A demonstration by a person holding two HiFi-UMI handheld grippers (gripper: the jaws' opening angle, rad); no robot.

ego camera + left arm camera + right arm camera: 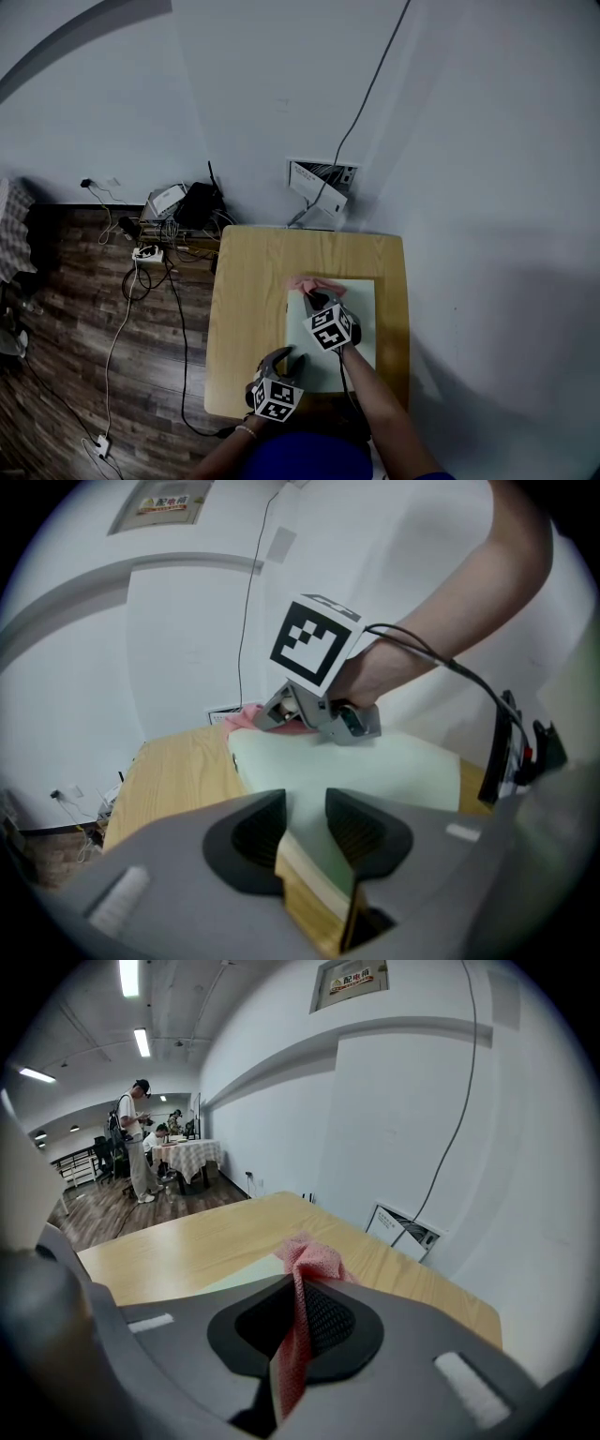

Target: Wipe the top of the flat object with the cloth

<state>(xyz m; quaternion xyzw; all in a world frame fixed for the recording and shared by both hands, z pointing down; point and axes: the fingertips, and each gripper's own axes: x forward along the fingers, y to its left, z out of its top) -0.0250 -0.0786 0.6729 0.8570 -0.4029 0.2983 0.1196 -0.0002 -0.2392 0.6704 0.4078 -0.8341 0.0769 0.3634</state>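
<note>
The head view alone gives the full layout: a light wooden table (248, 281) against a white wall, a pale green flat board (361, 314) lying on the table's right half, and beside the table a dark wooden floor (75, 375) with loose cables (117, 328) and a white power strip (145, 252). The left gripper view alone shows the board's thickness, a tan side face under the green top, and it shows the person's bare forearm (441, 621) with a black cable (450, 663) running along it. The right gripper view alone shows the room beyond the table, where people (136, 1143) stand and sit near cloth-covered tables (192, 1162). The left gripper (305, 810) sits at the board's near left corner; its jaws stand partly apart with that corner filling the gap between the dark pads, so the board is clamped at its edge. The right gripper (298, 1290) has its jaws brought together on a pink mesh cloth (307, 1255), which is pinched as a narrow fold between the pads and bunches out past the fingertips. In the head view the cloth rests at the board's far left corner, partly on the green top and partly over its far edge, with the right gripper just behind it above the board's left part
</note>
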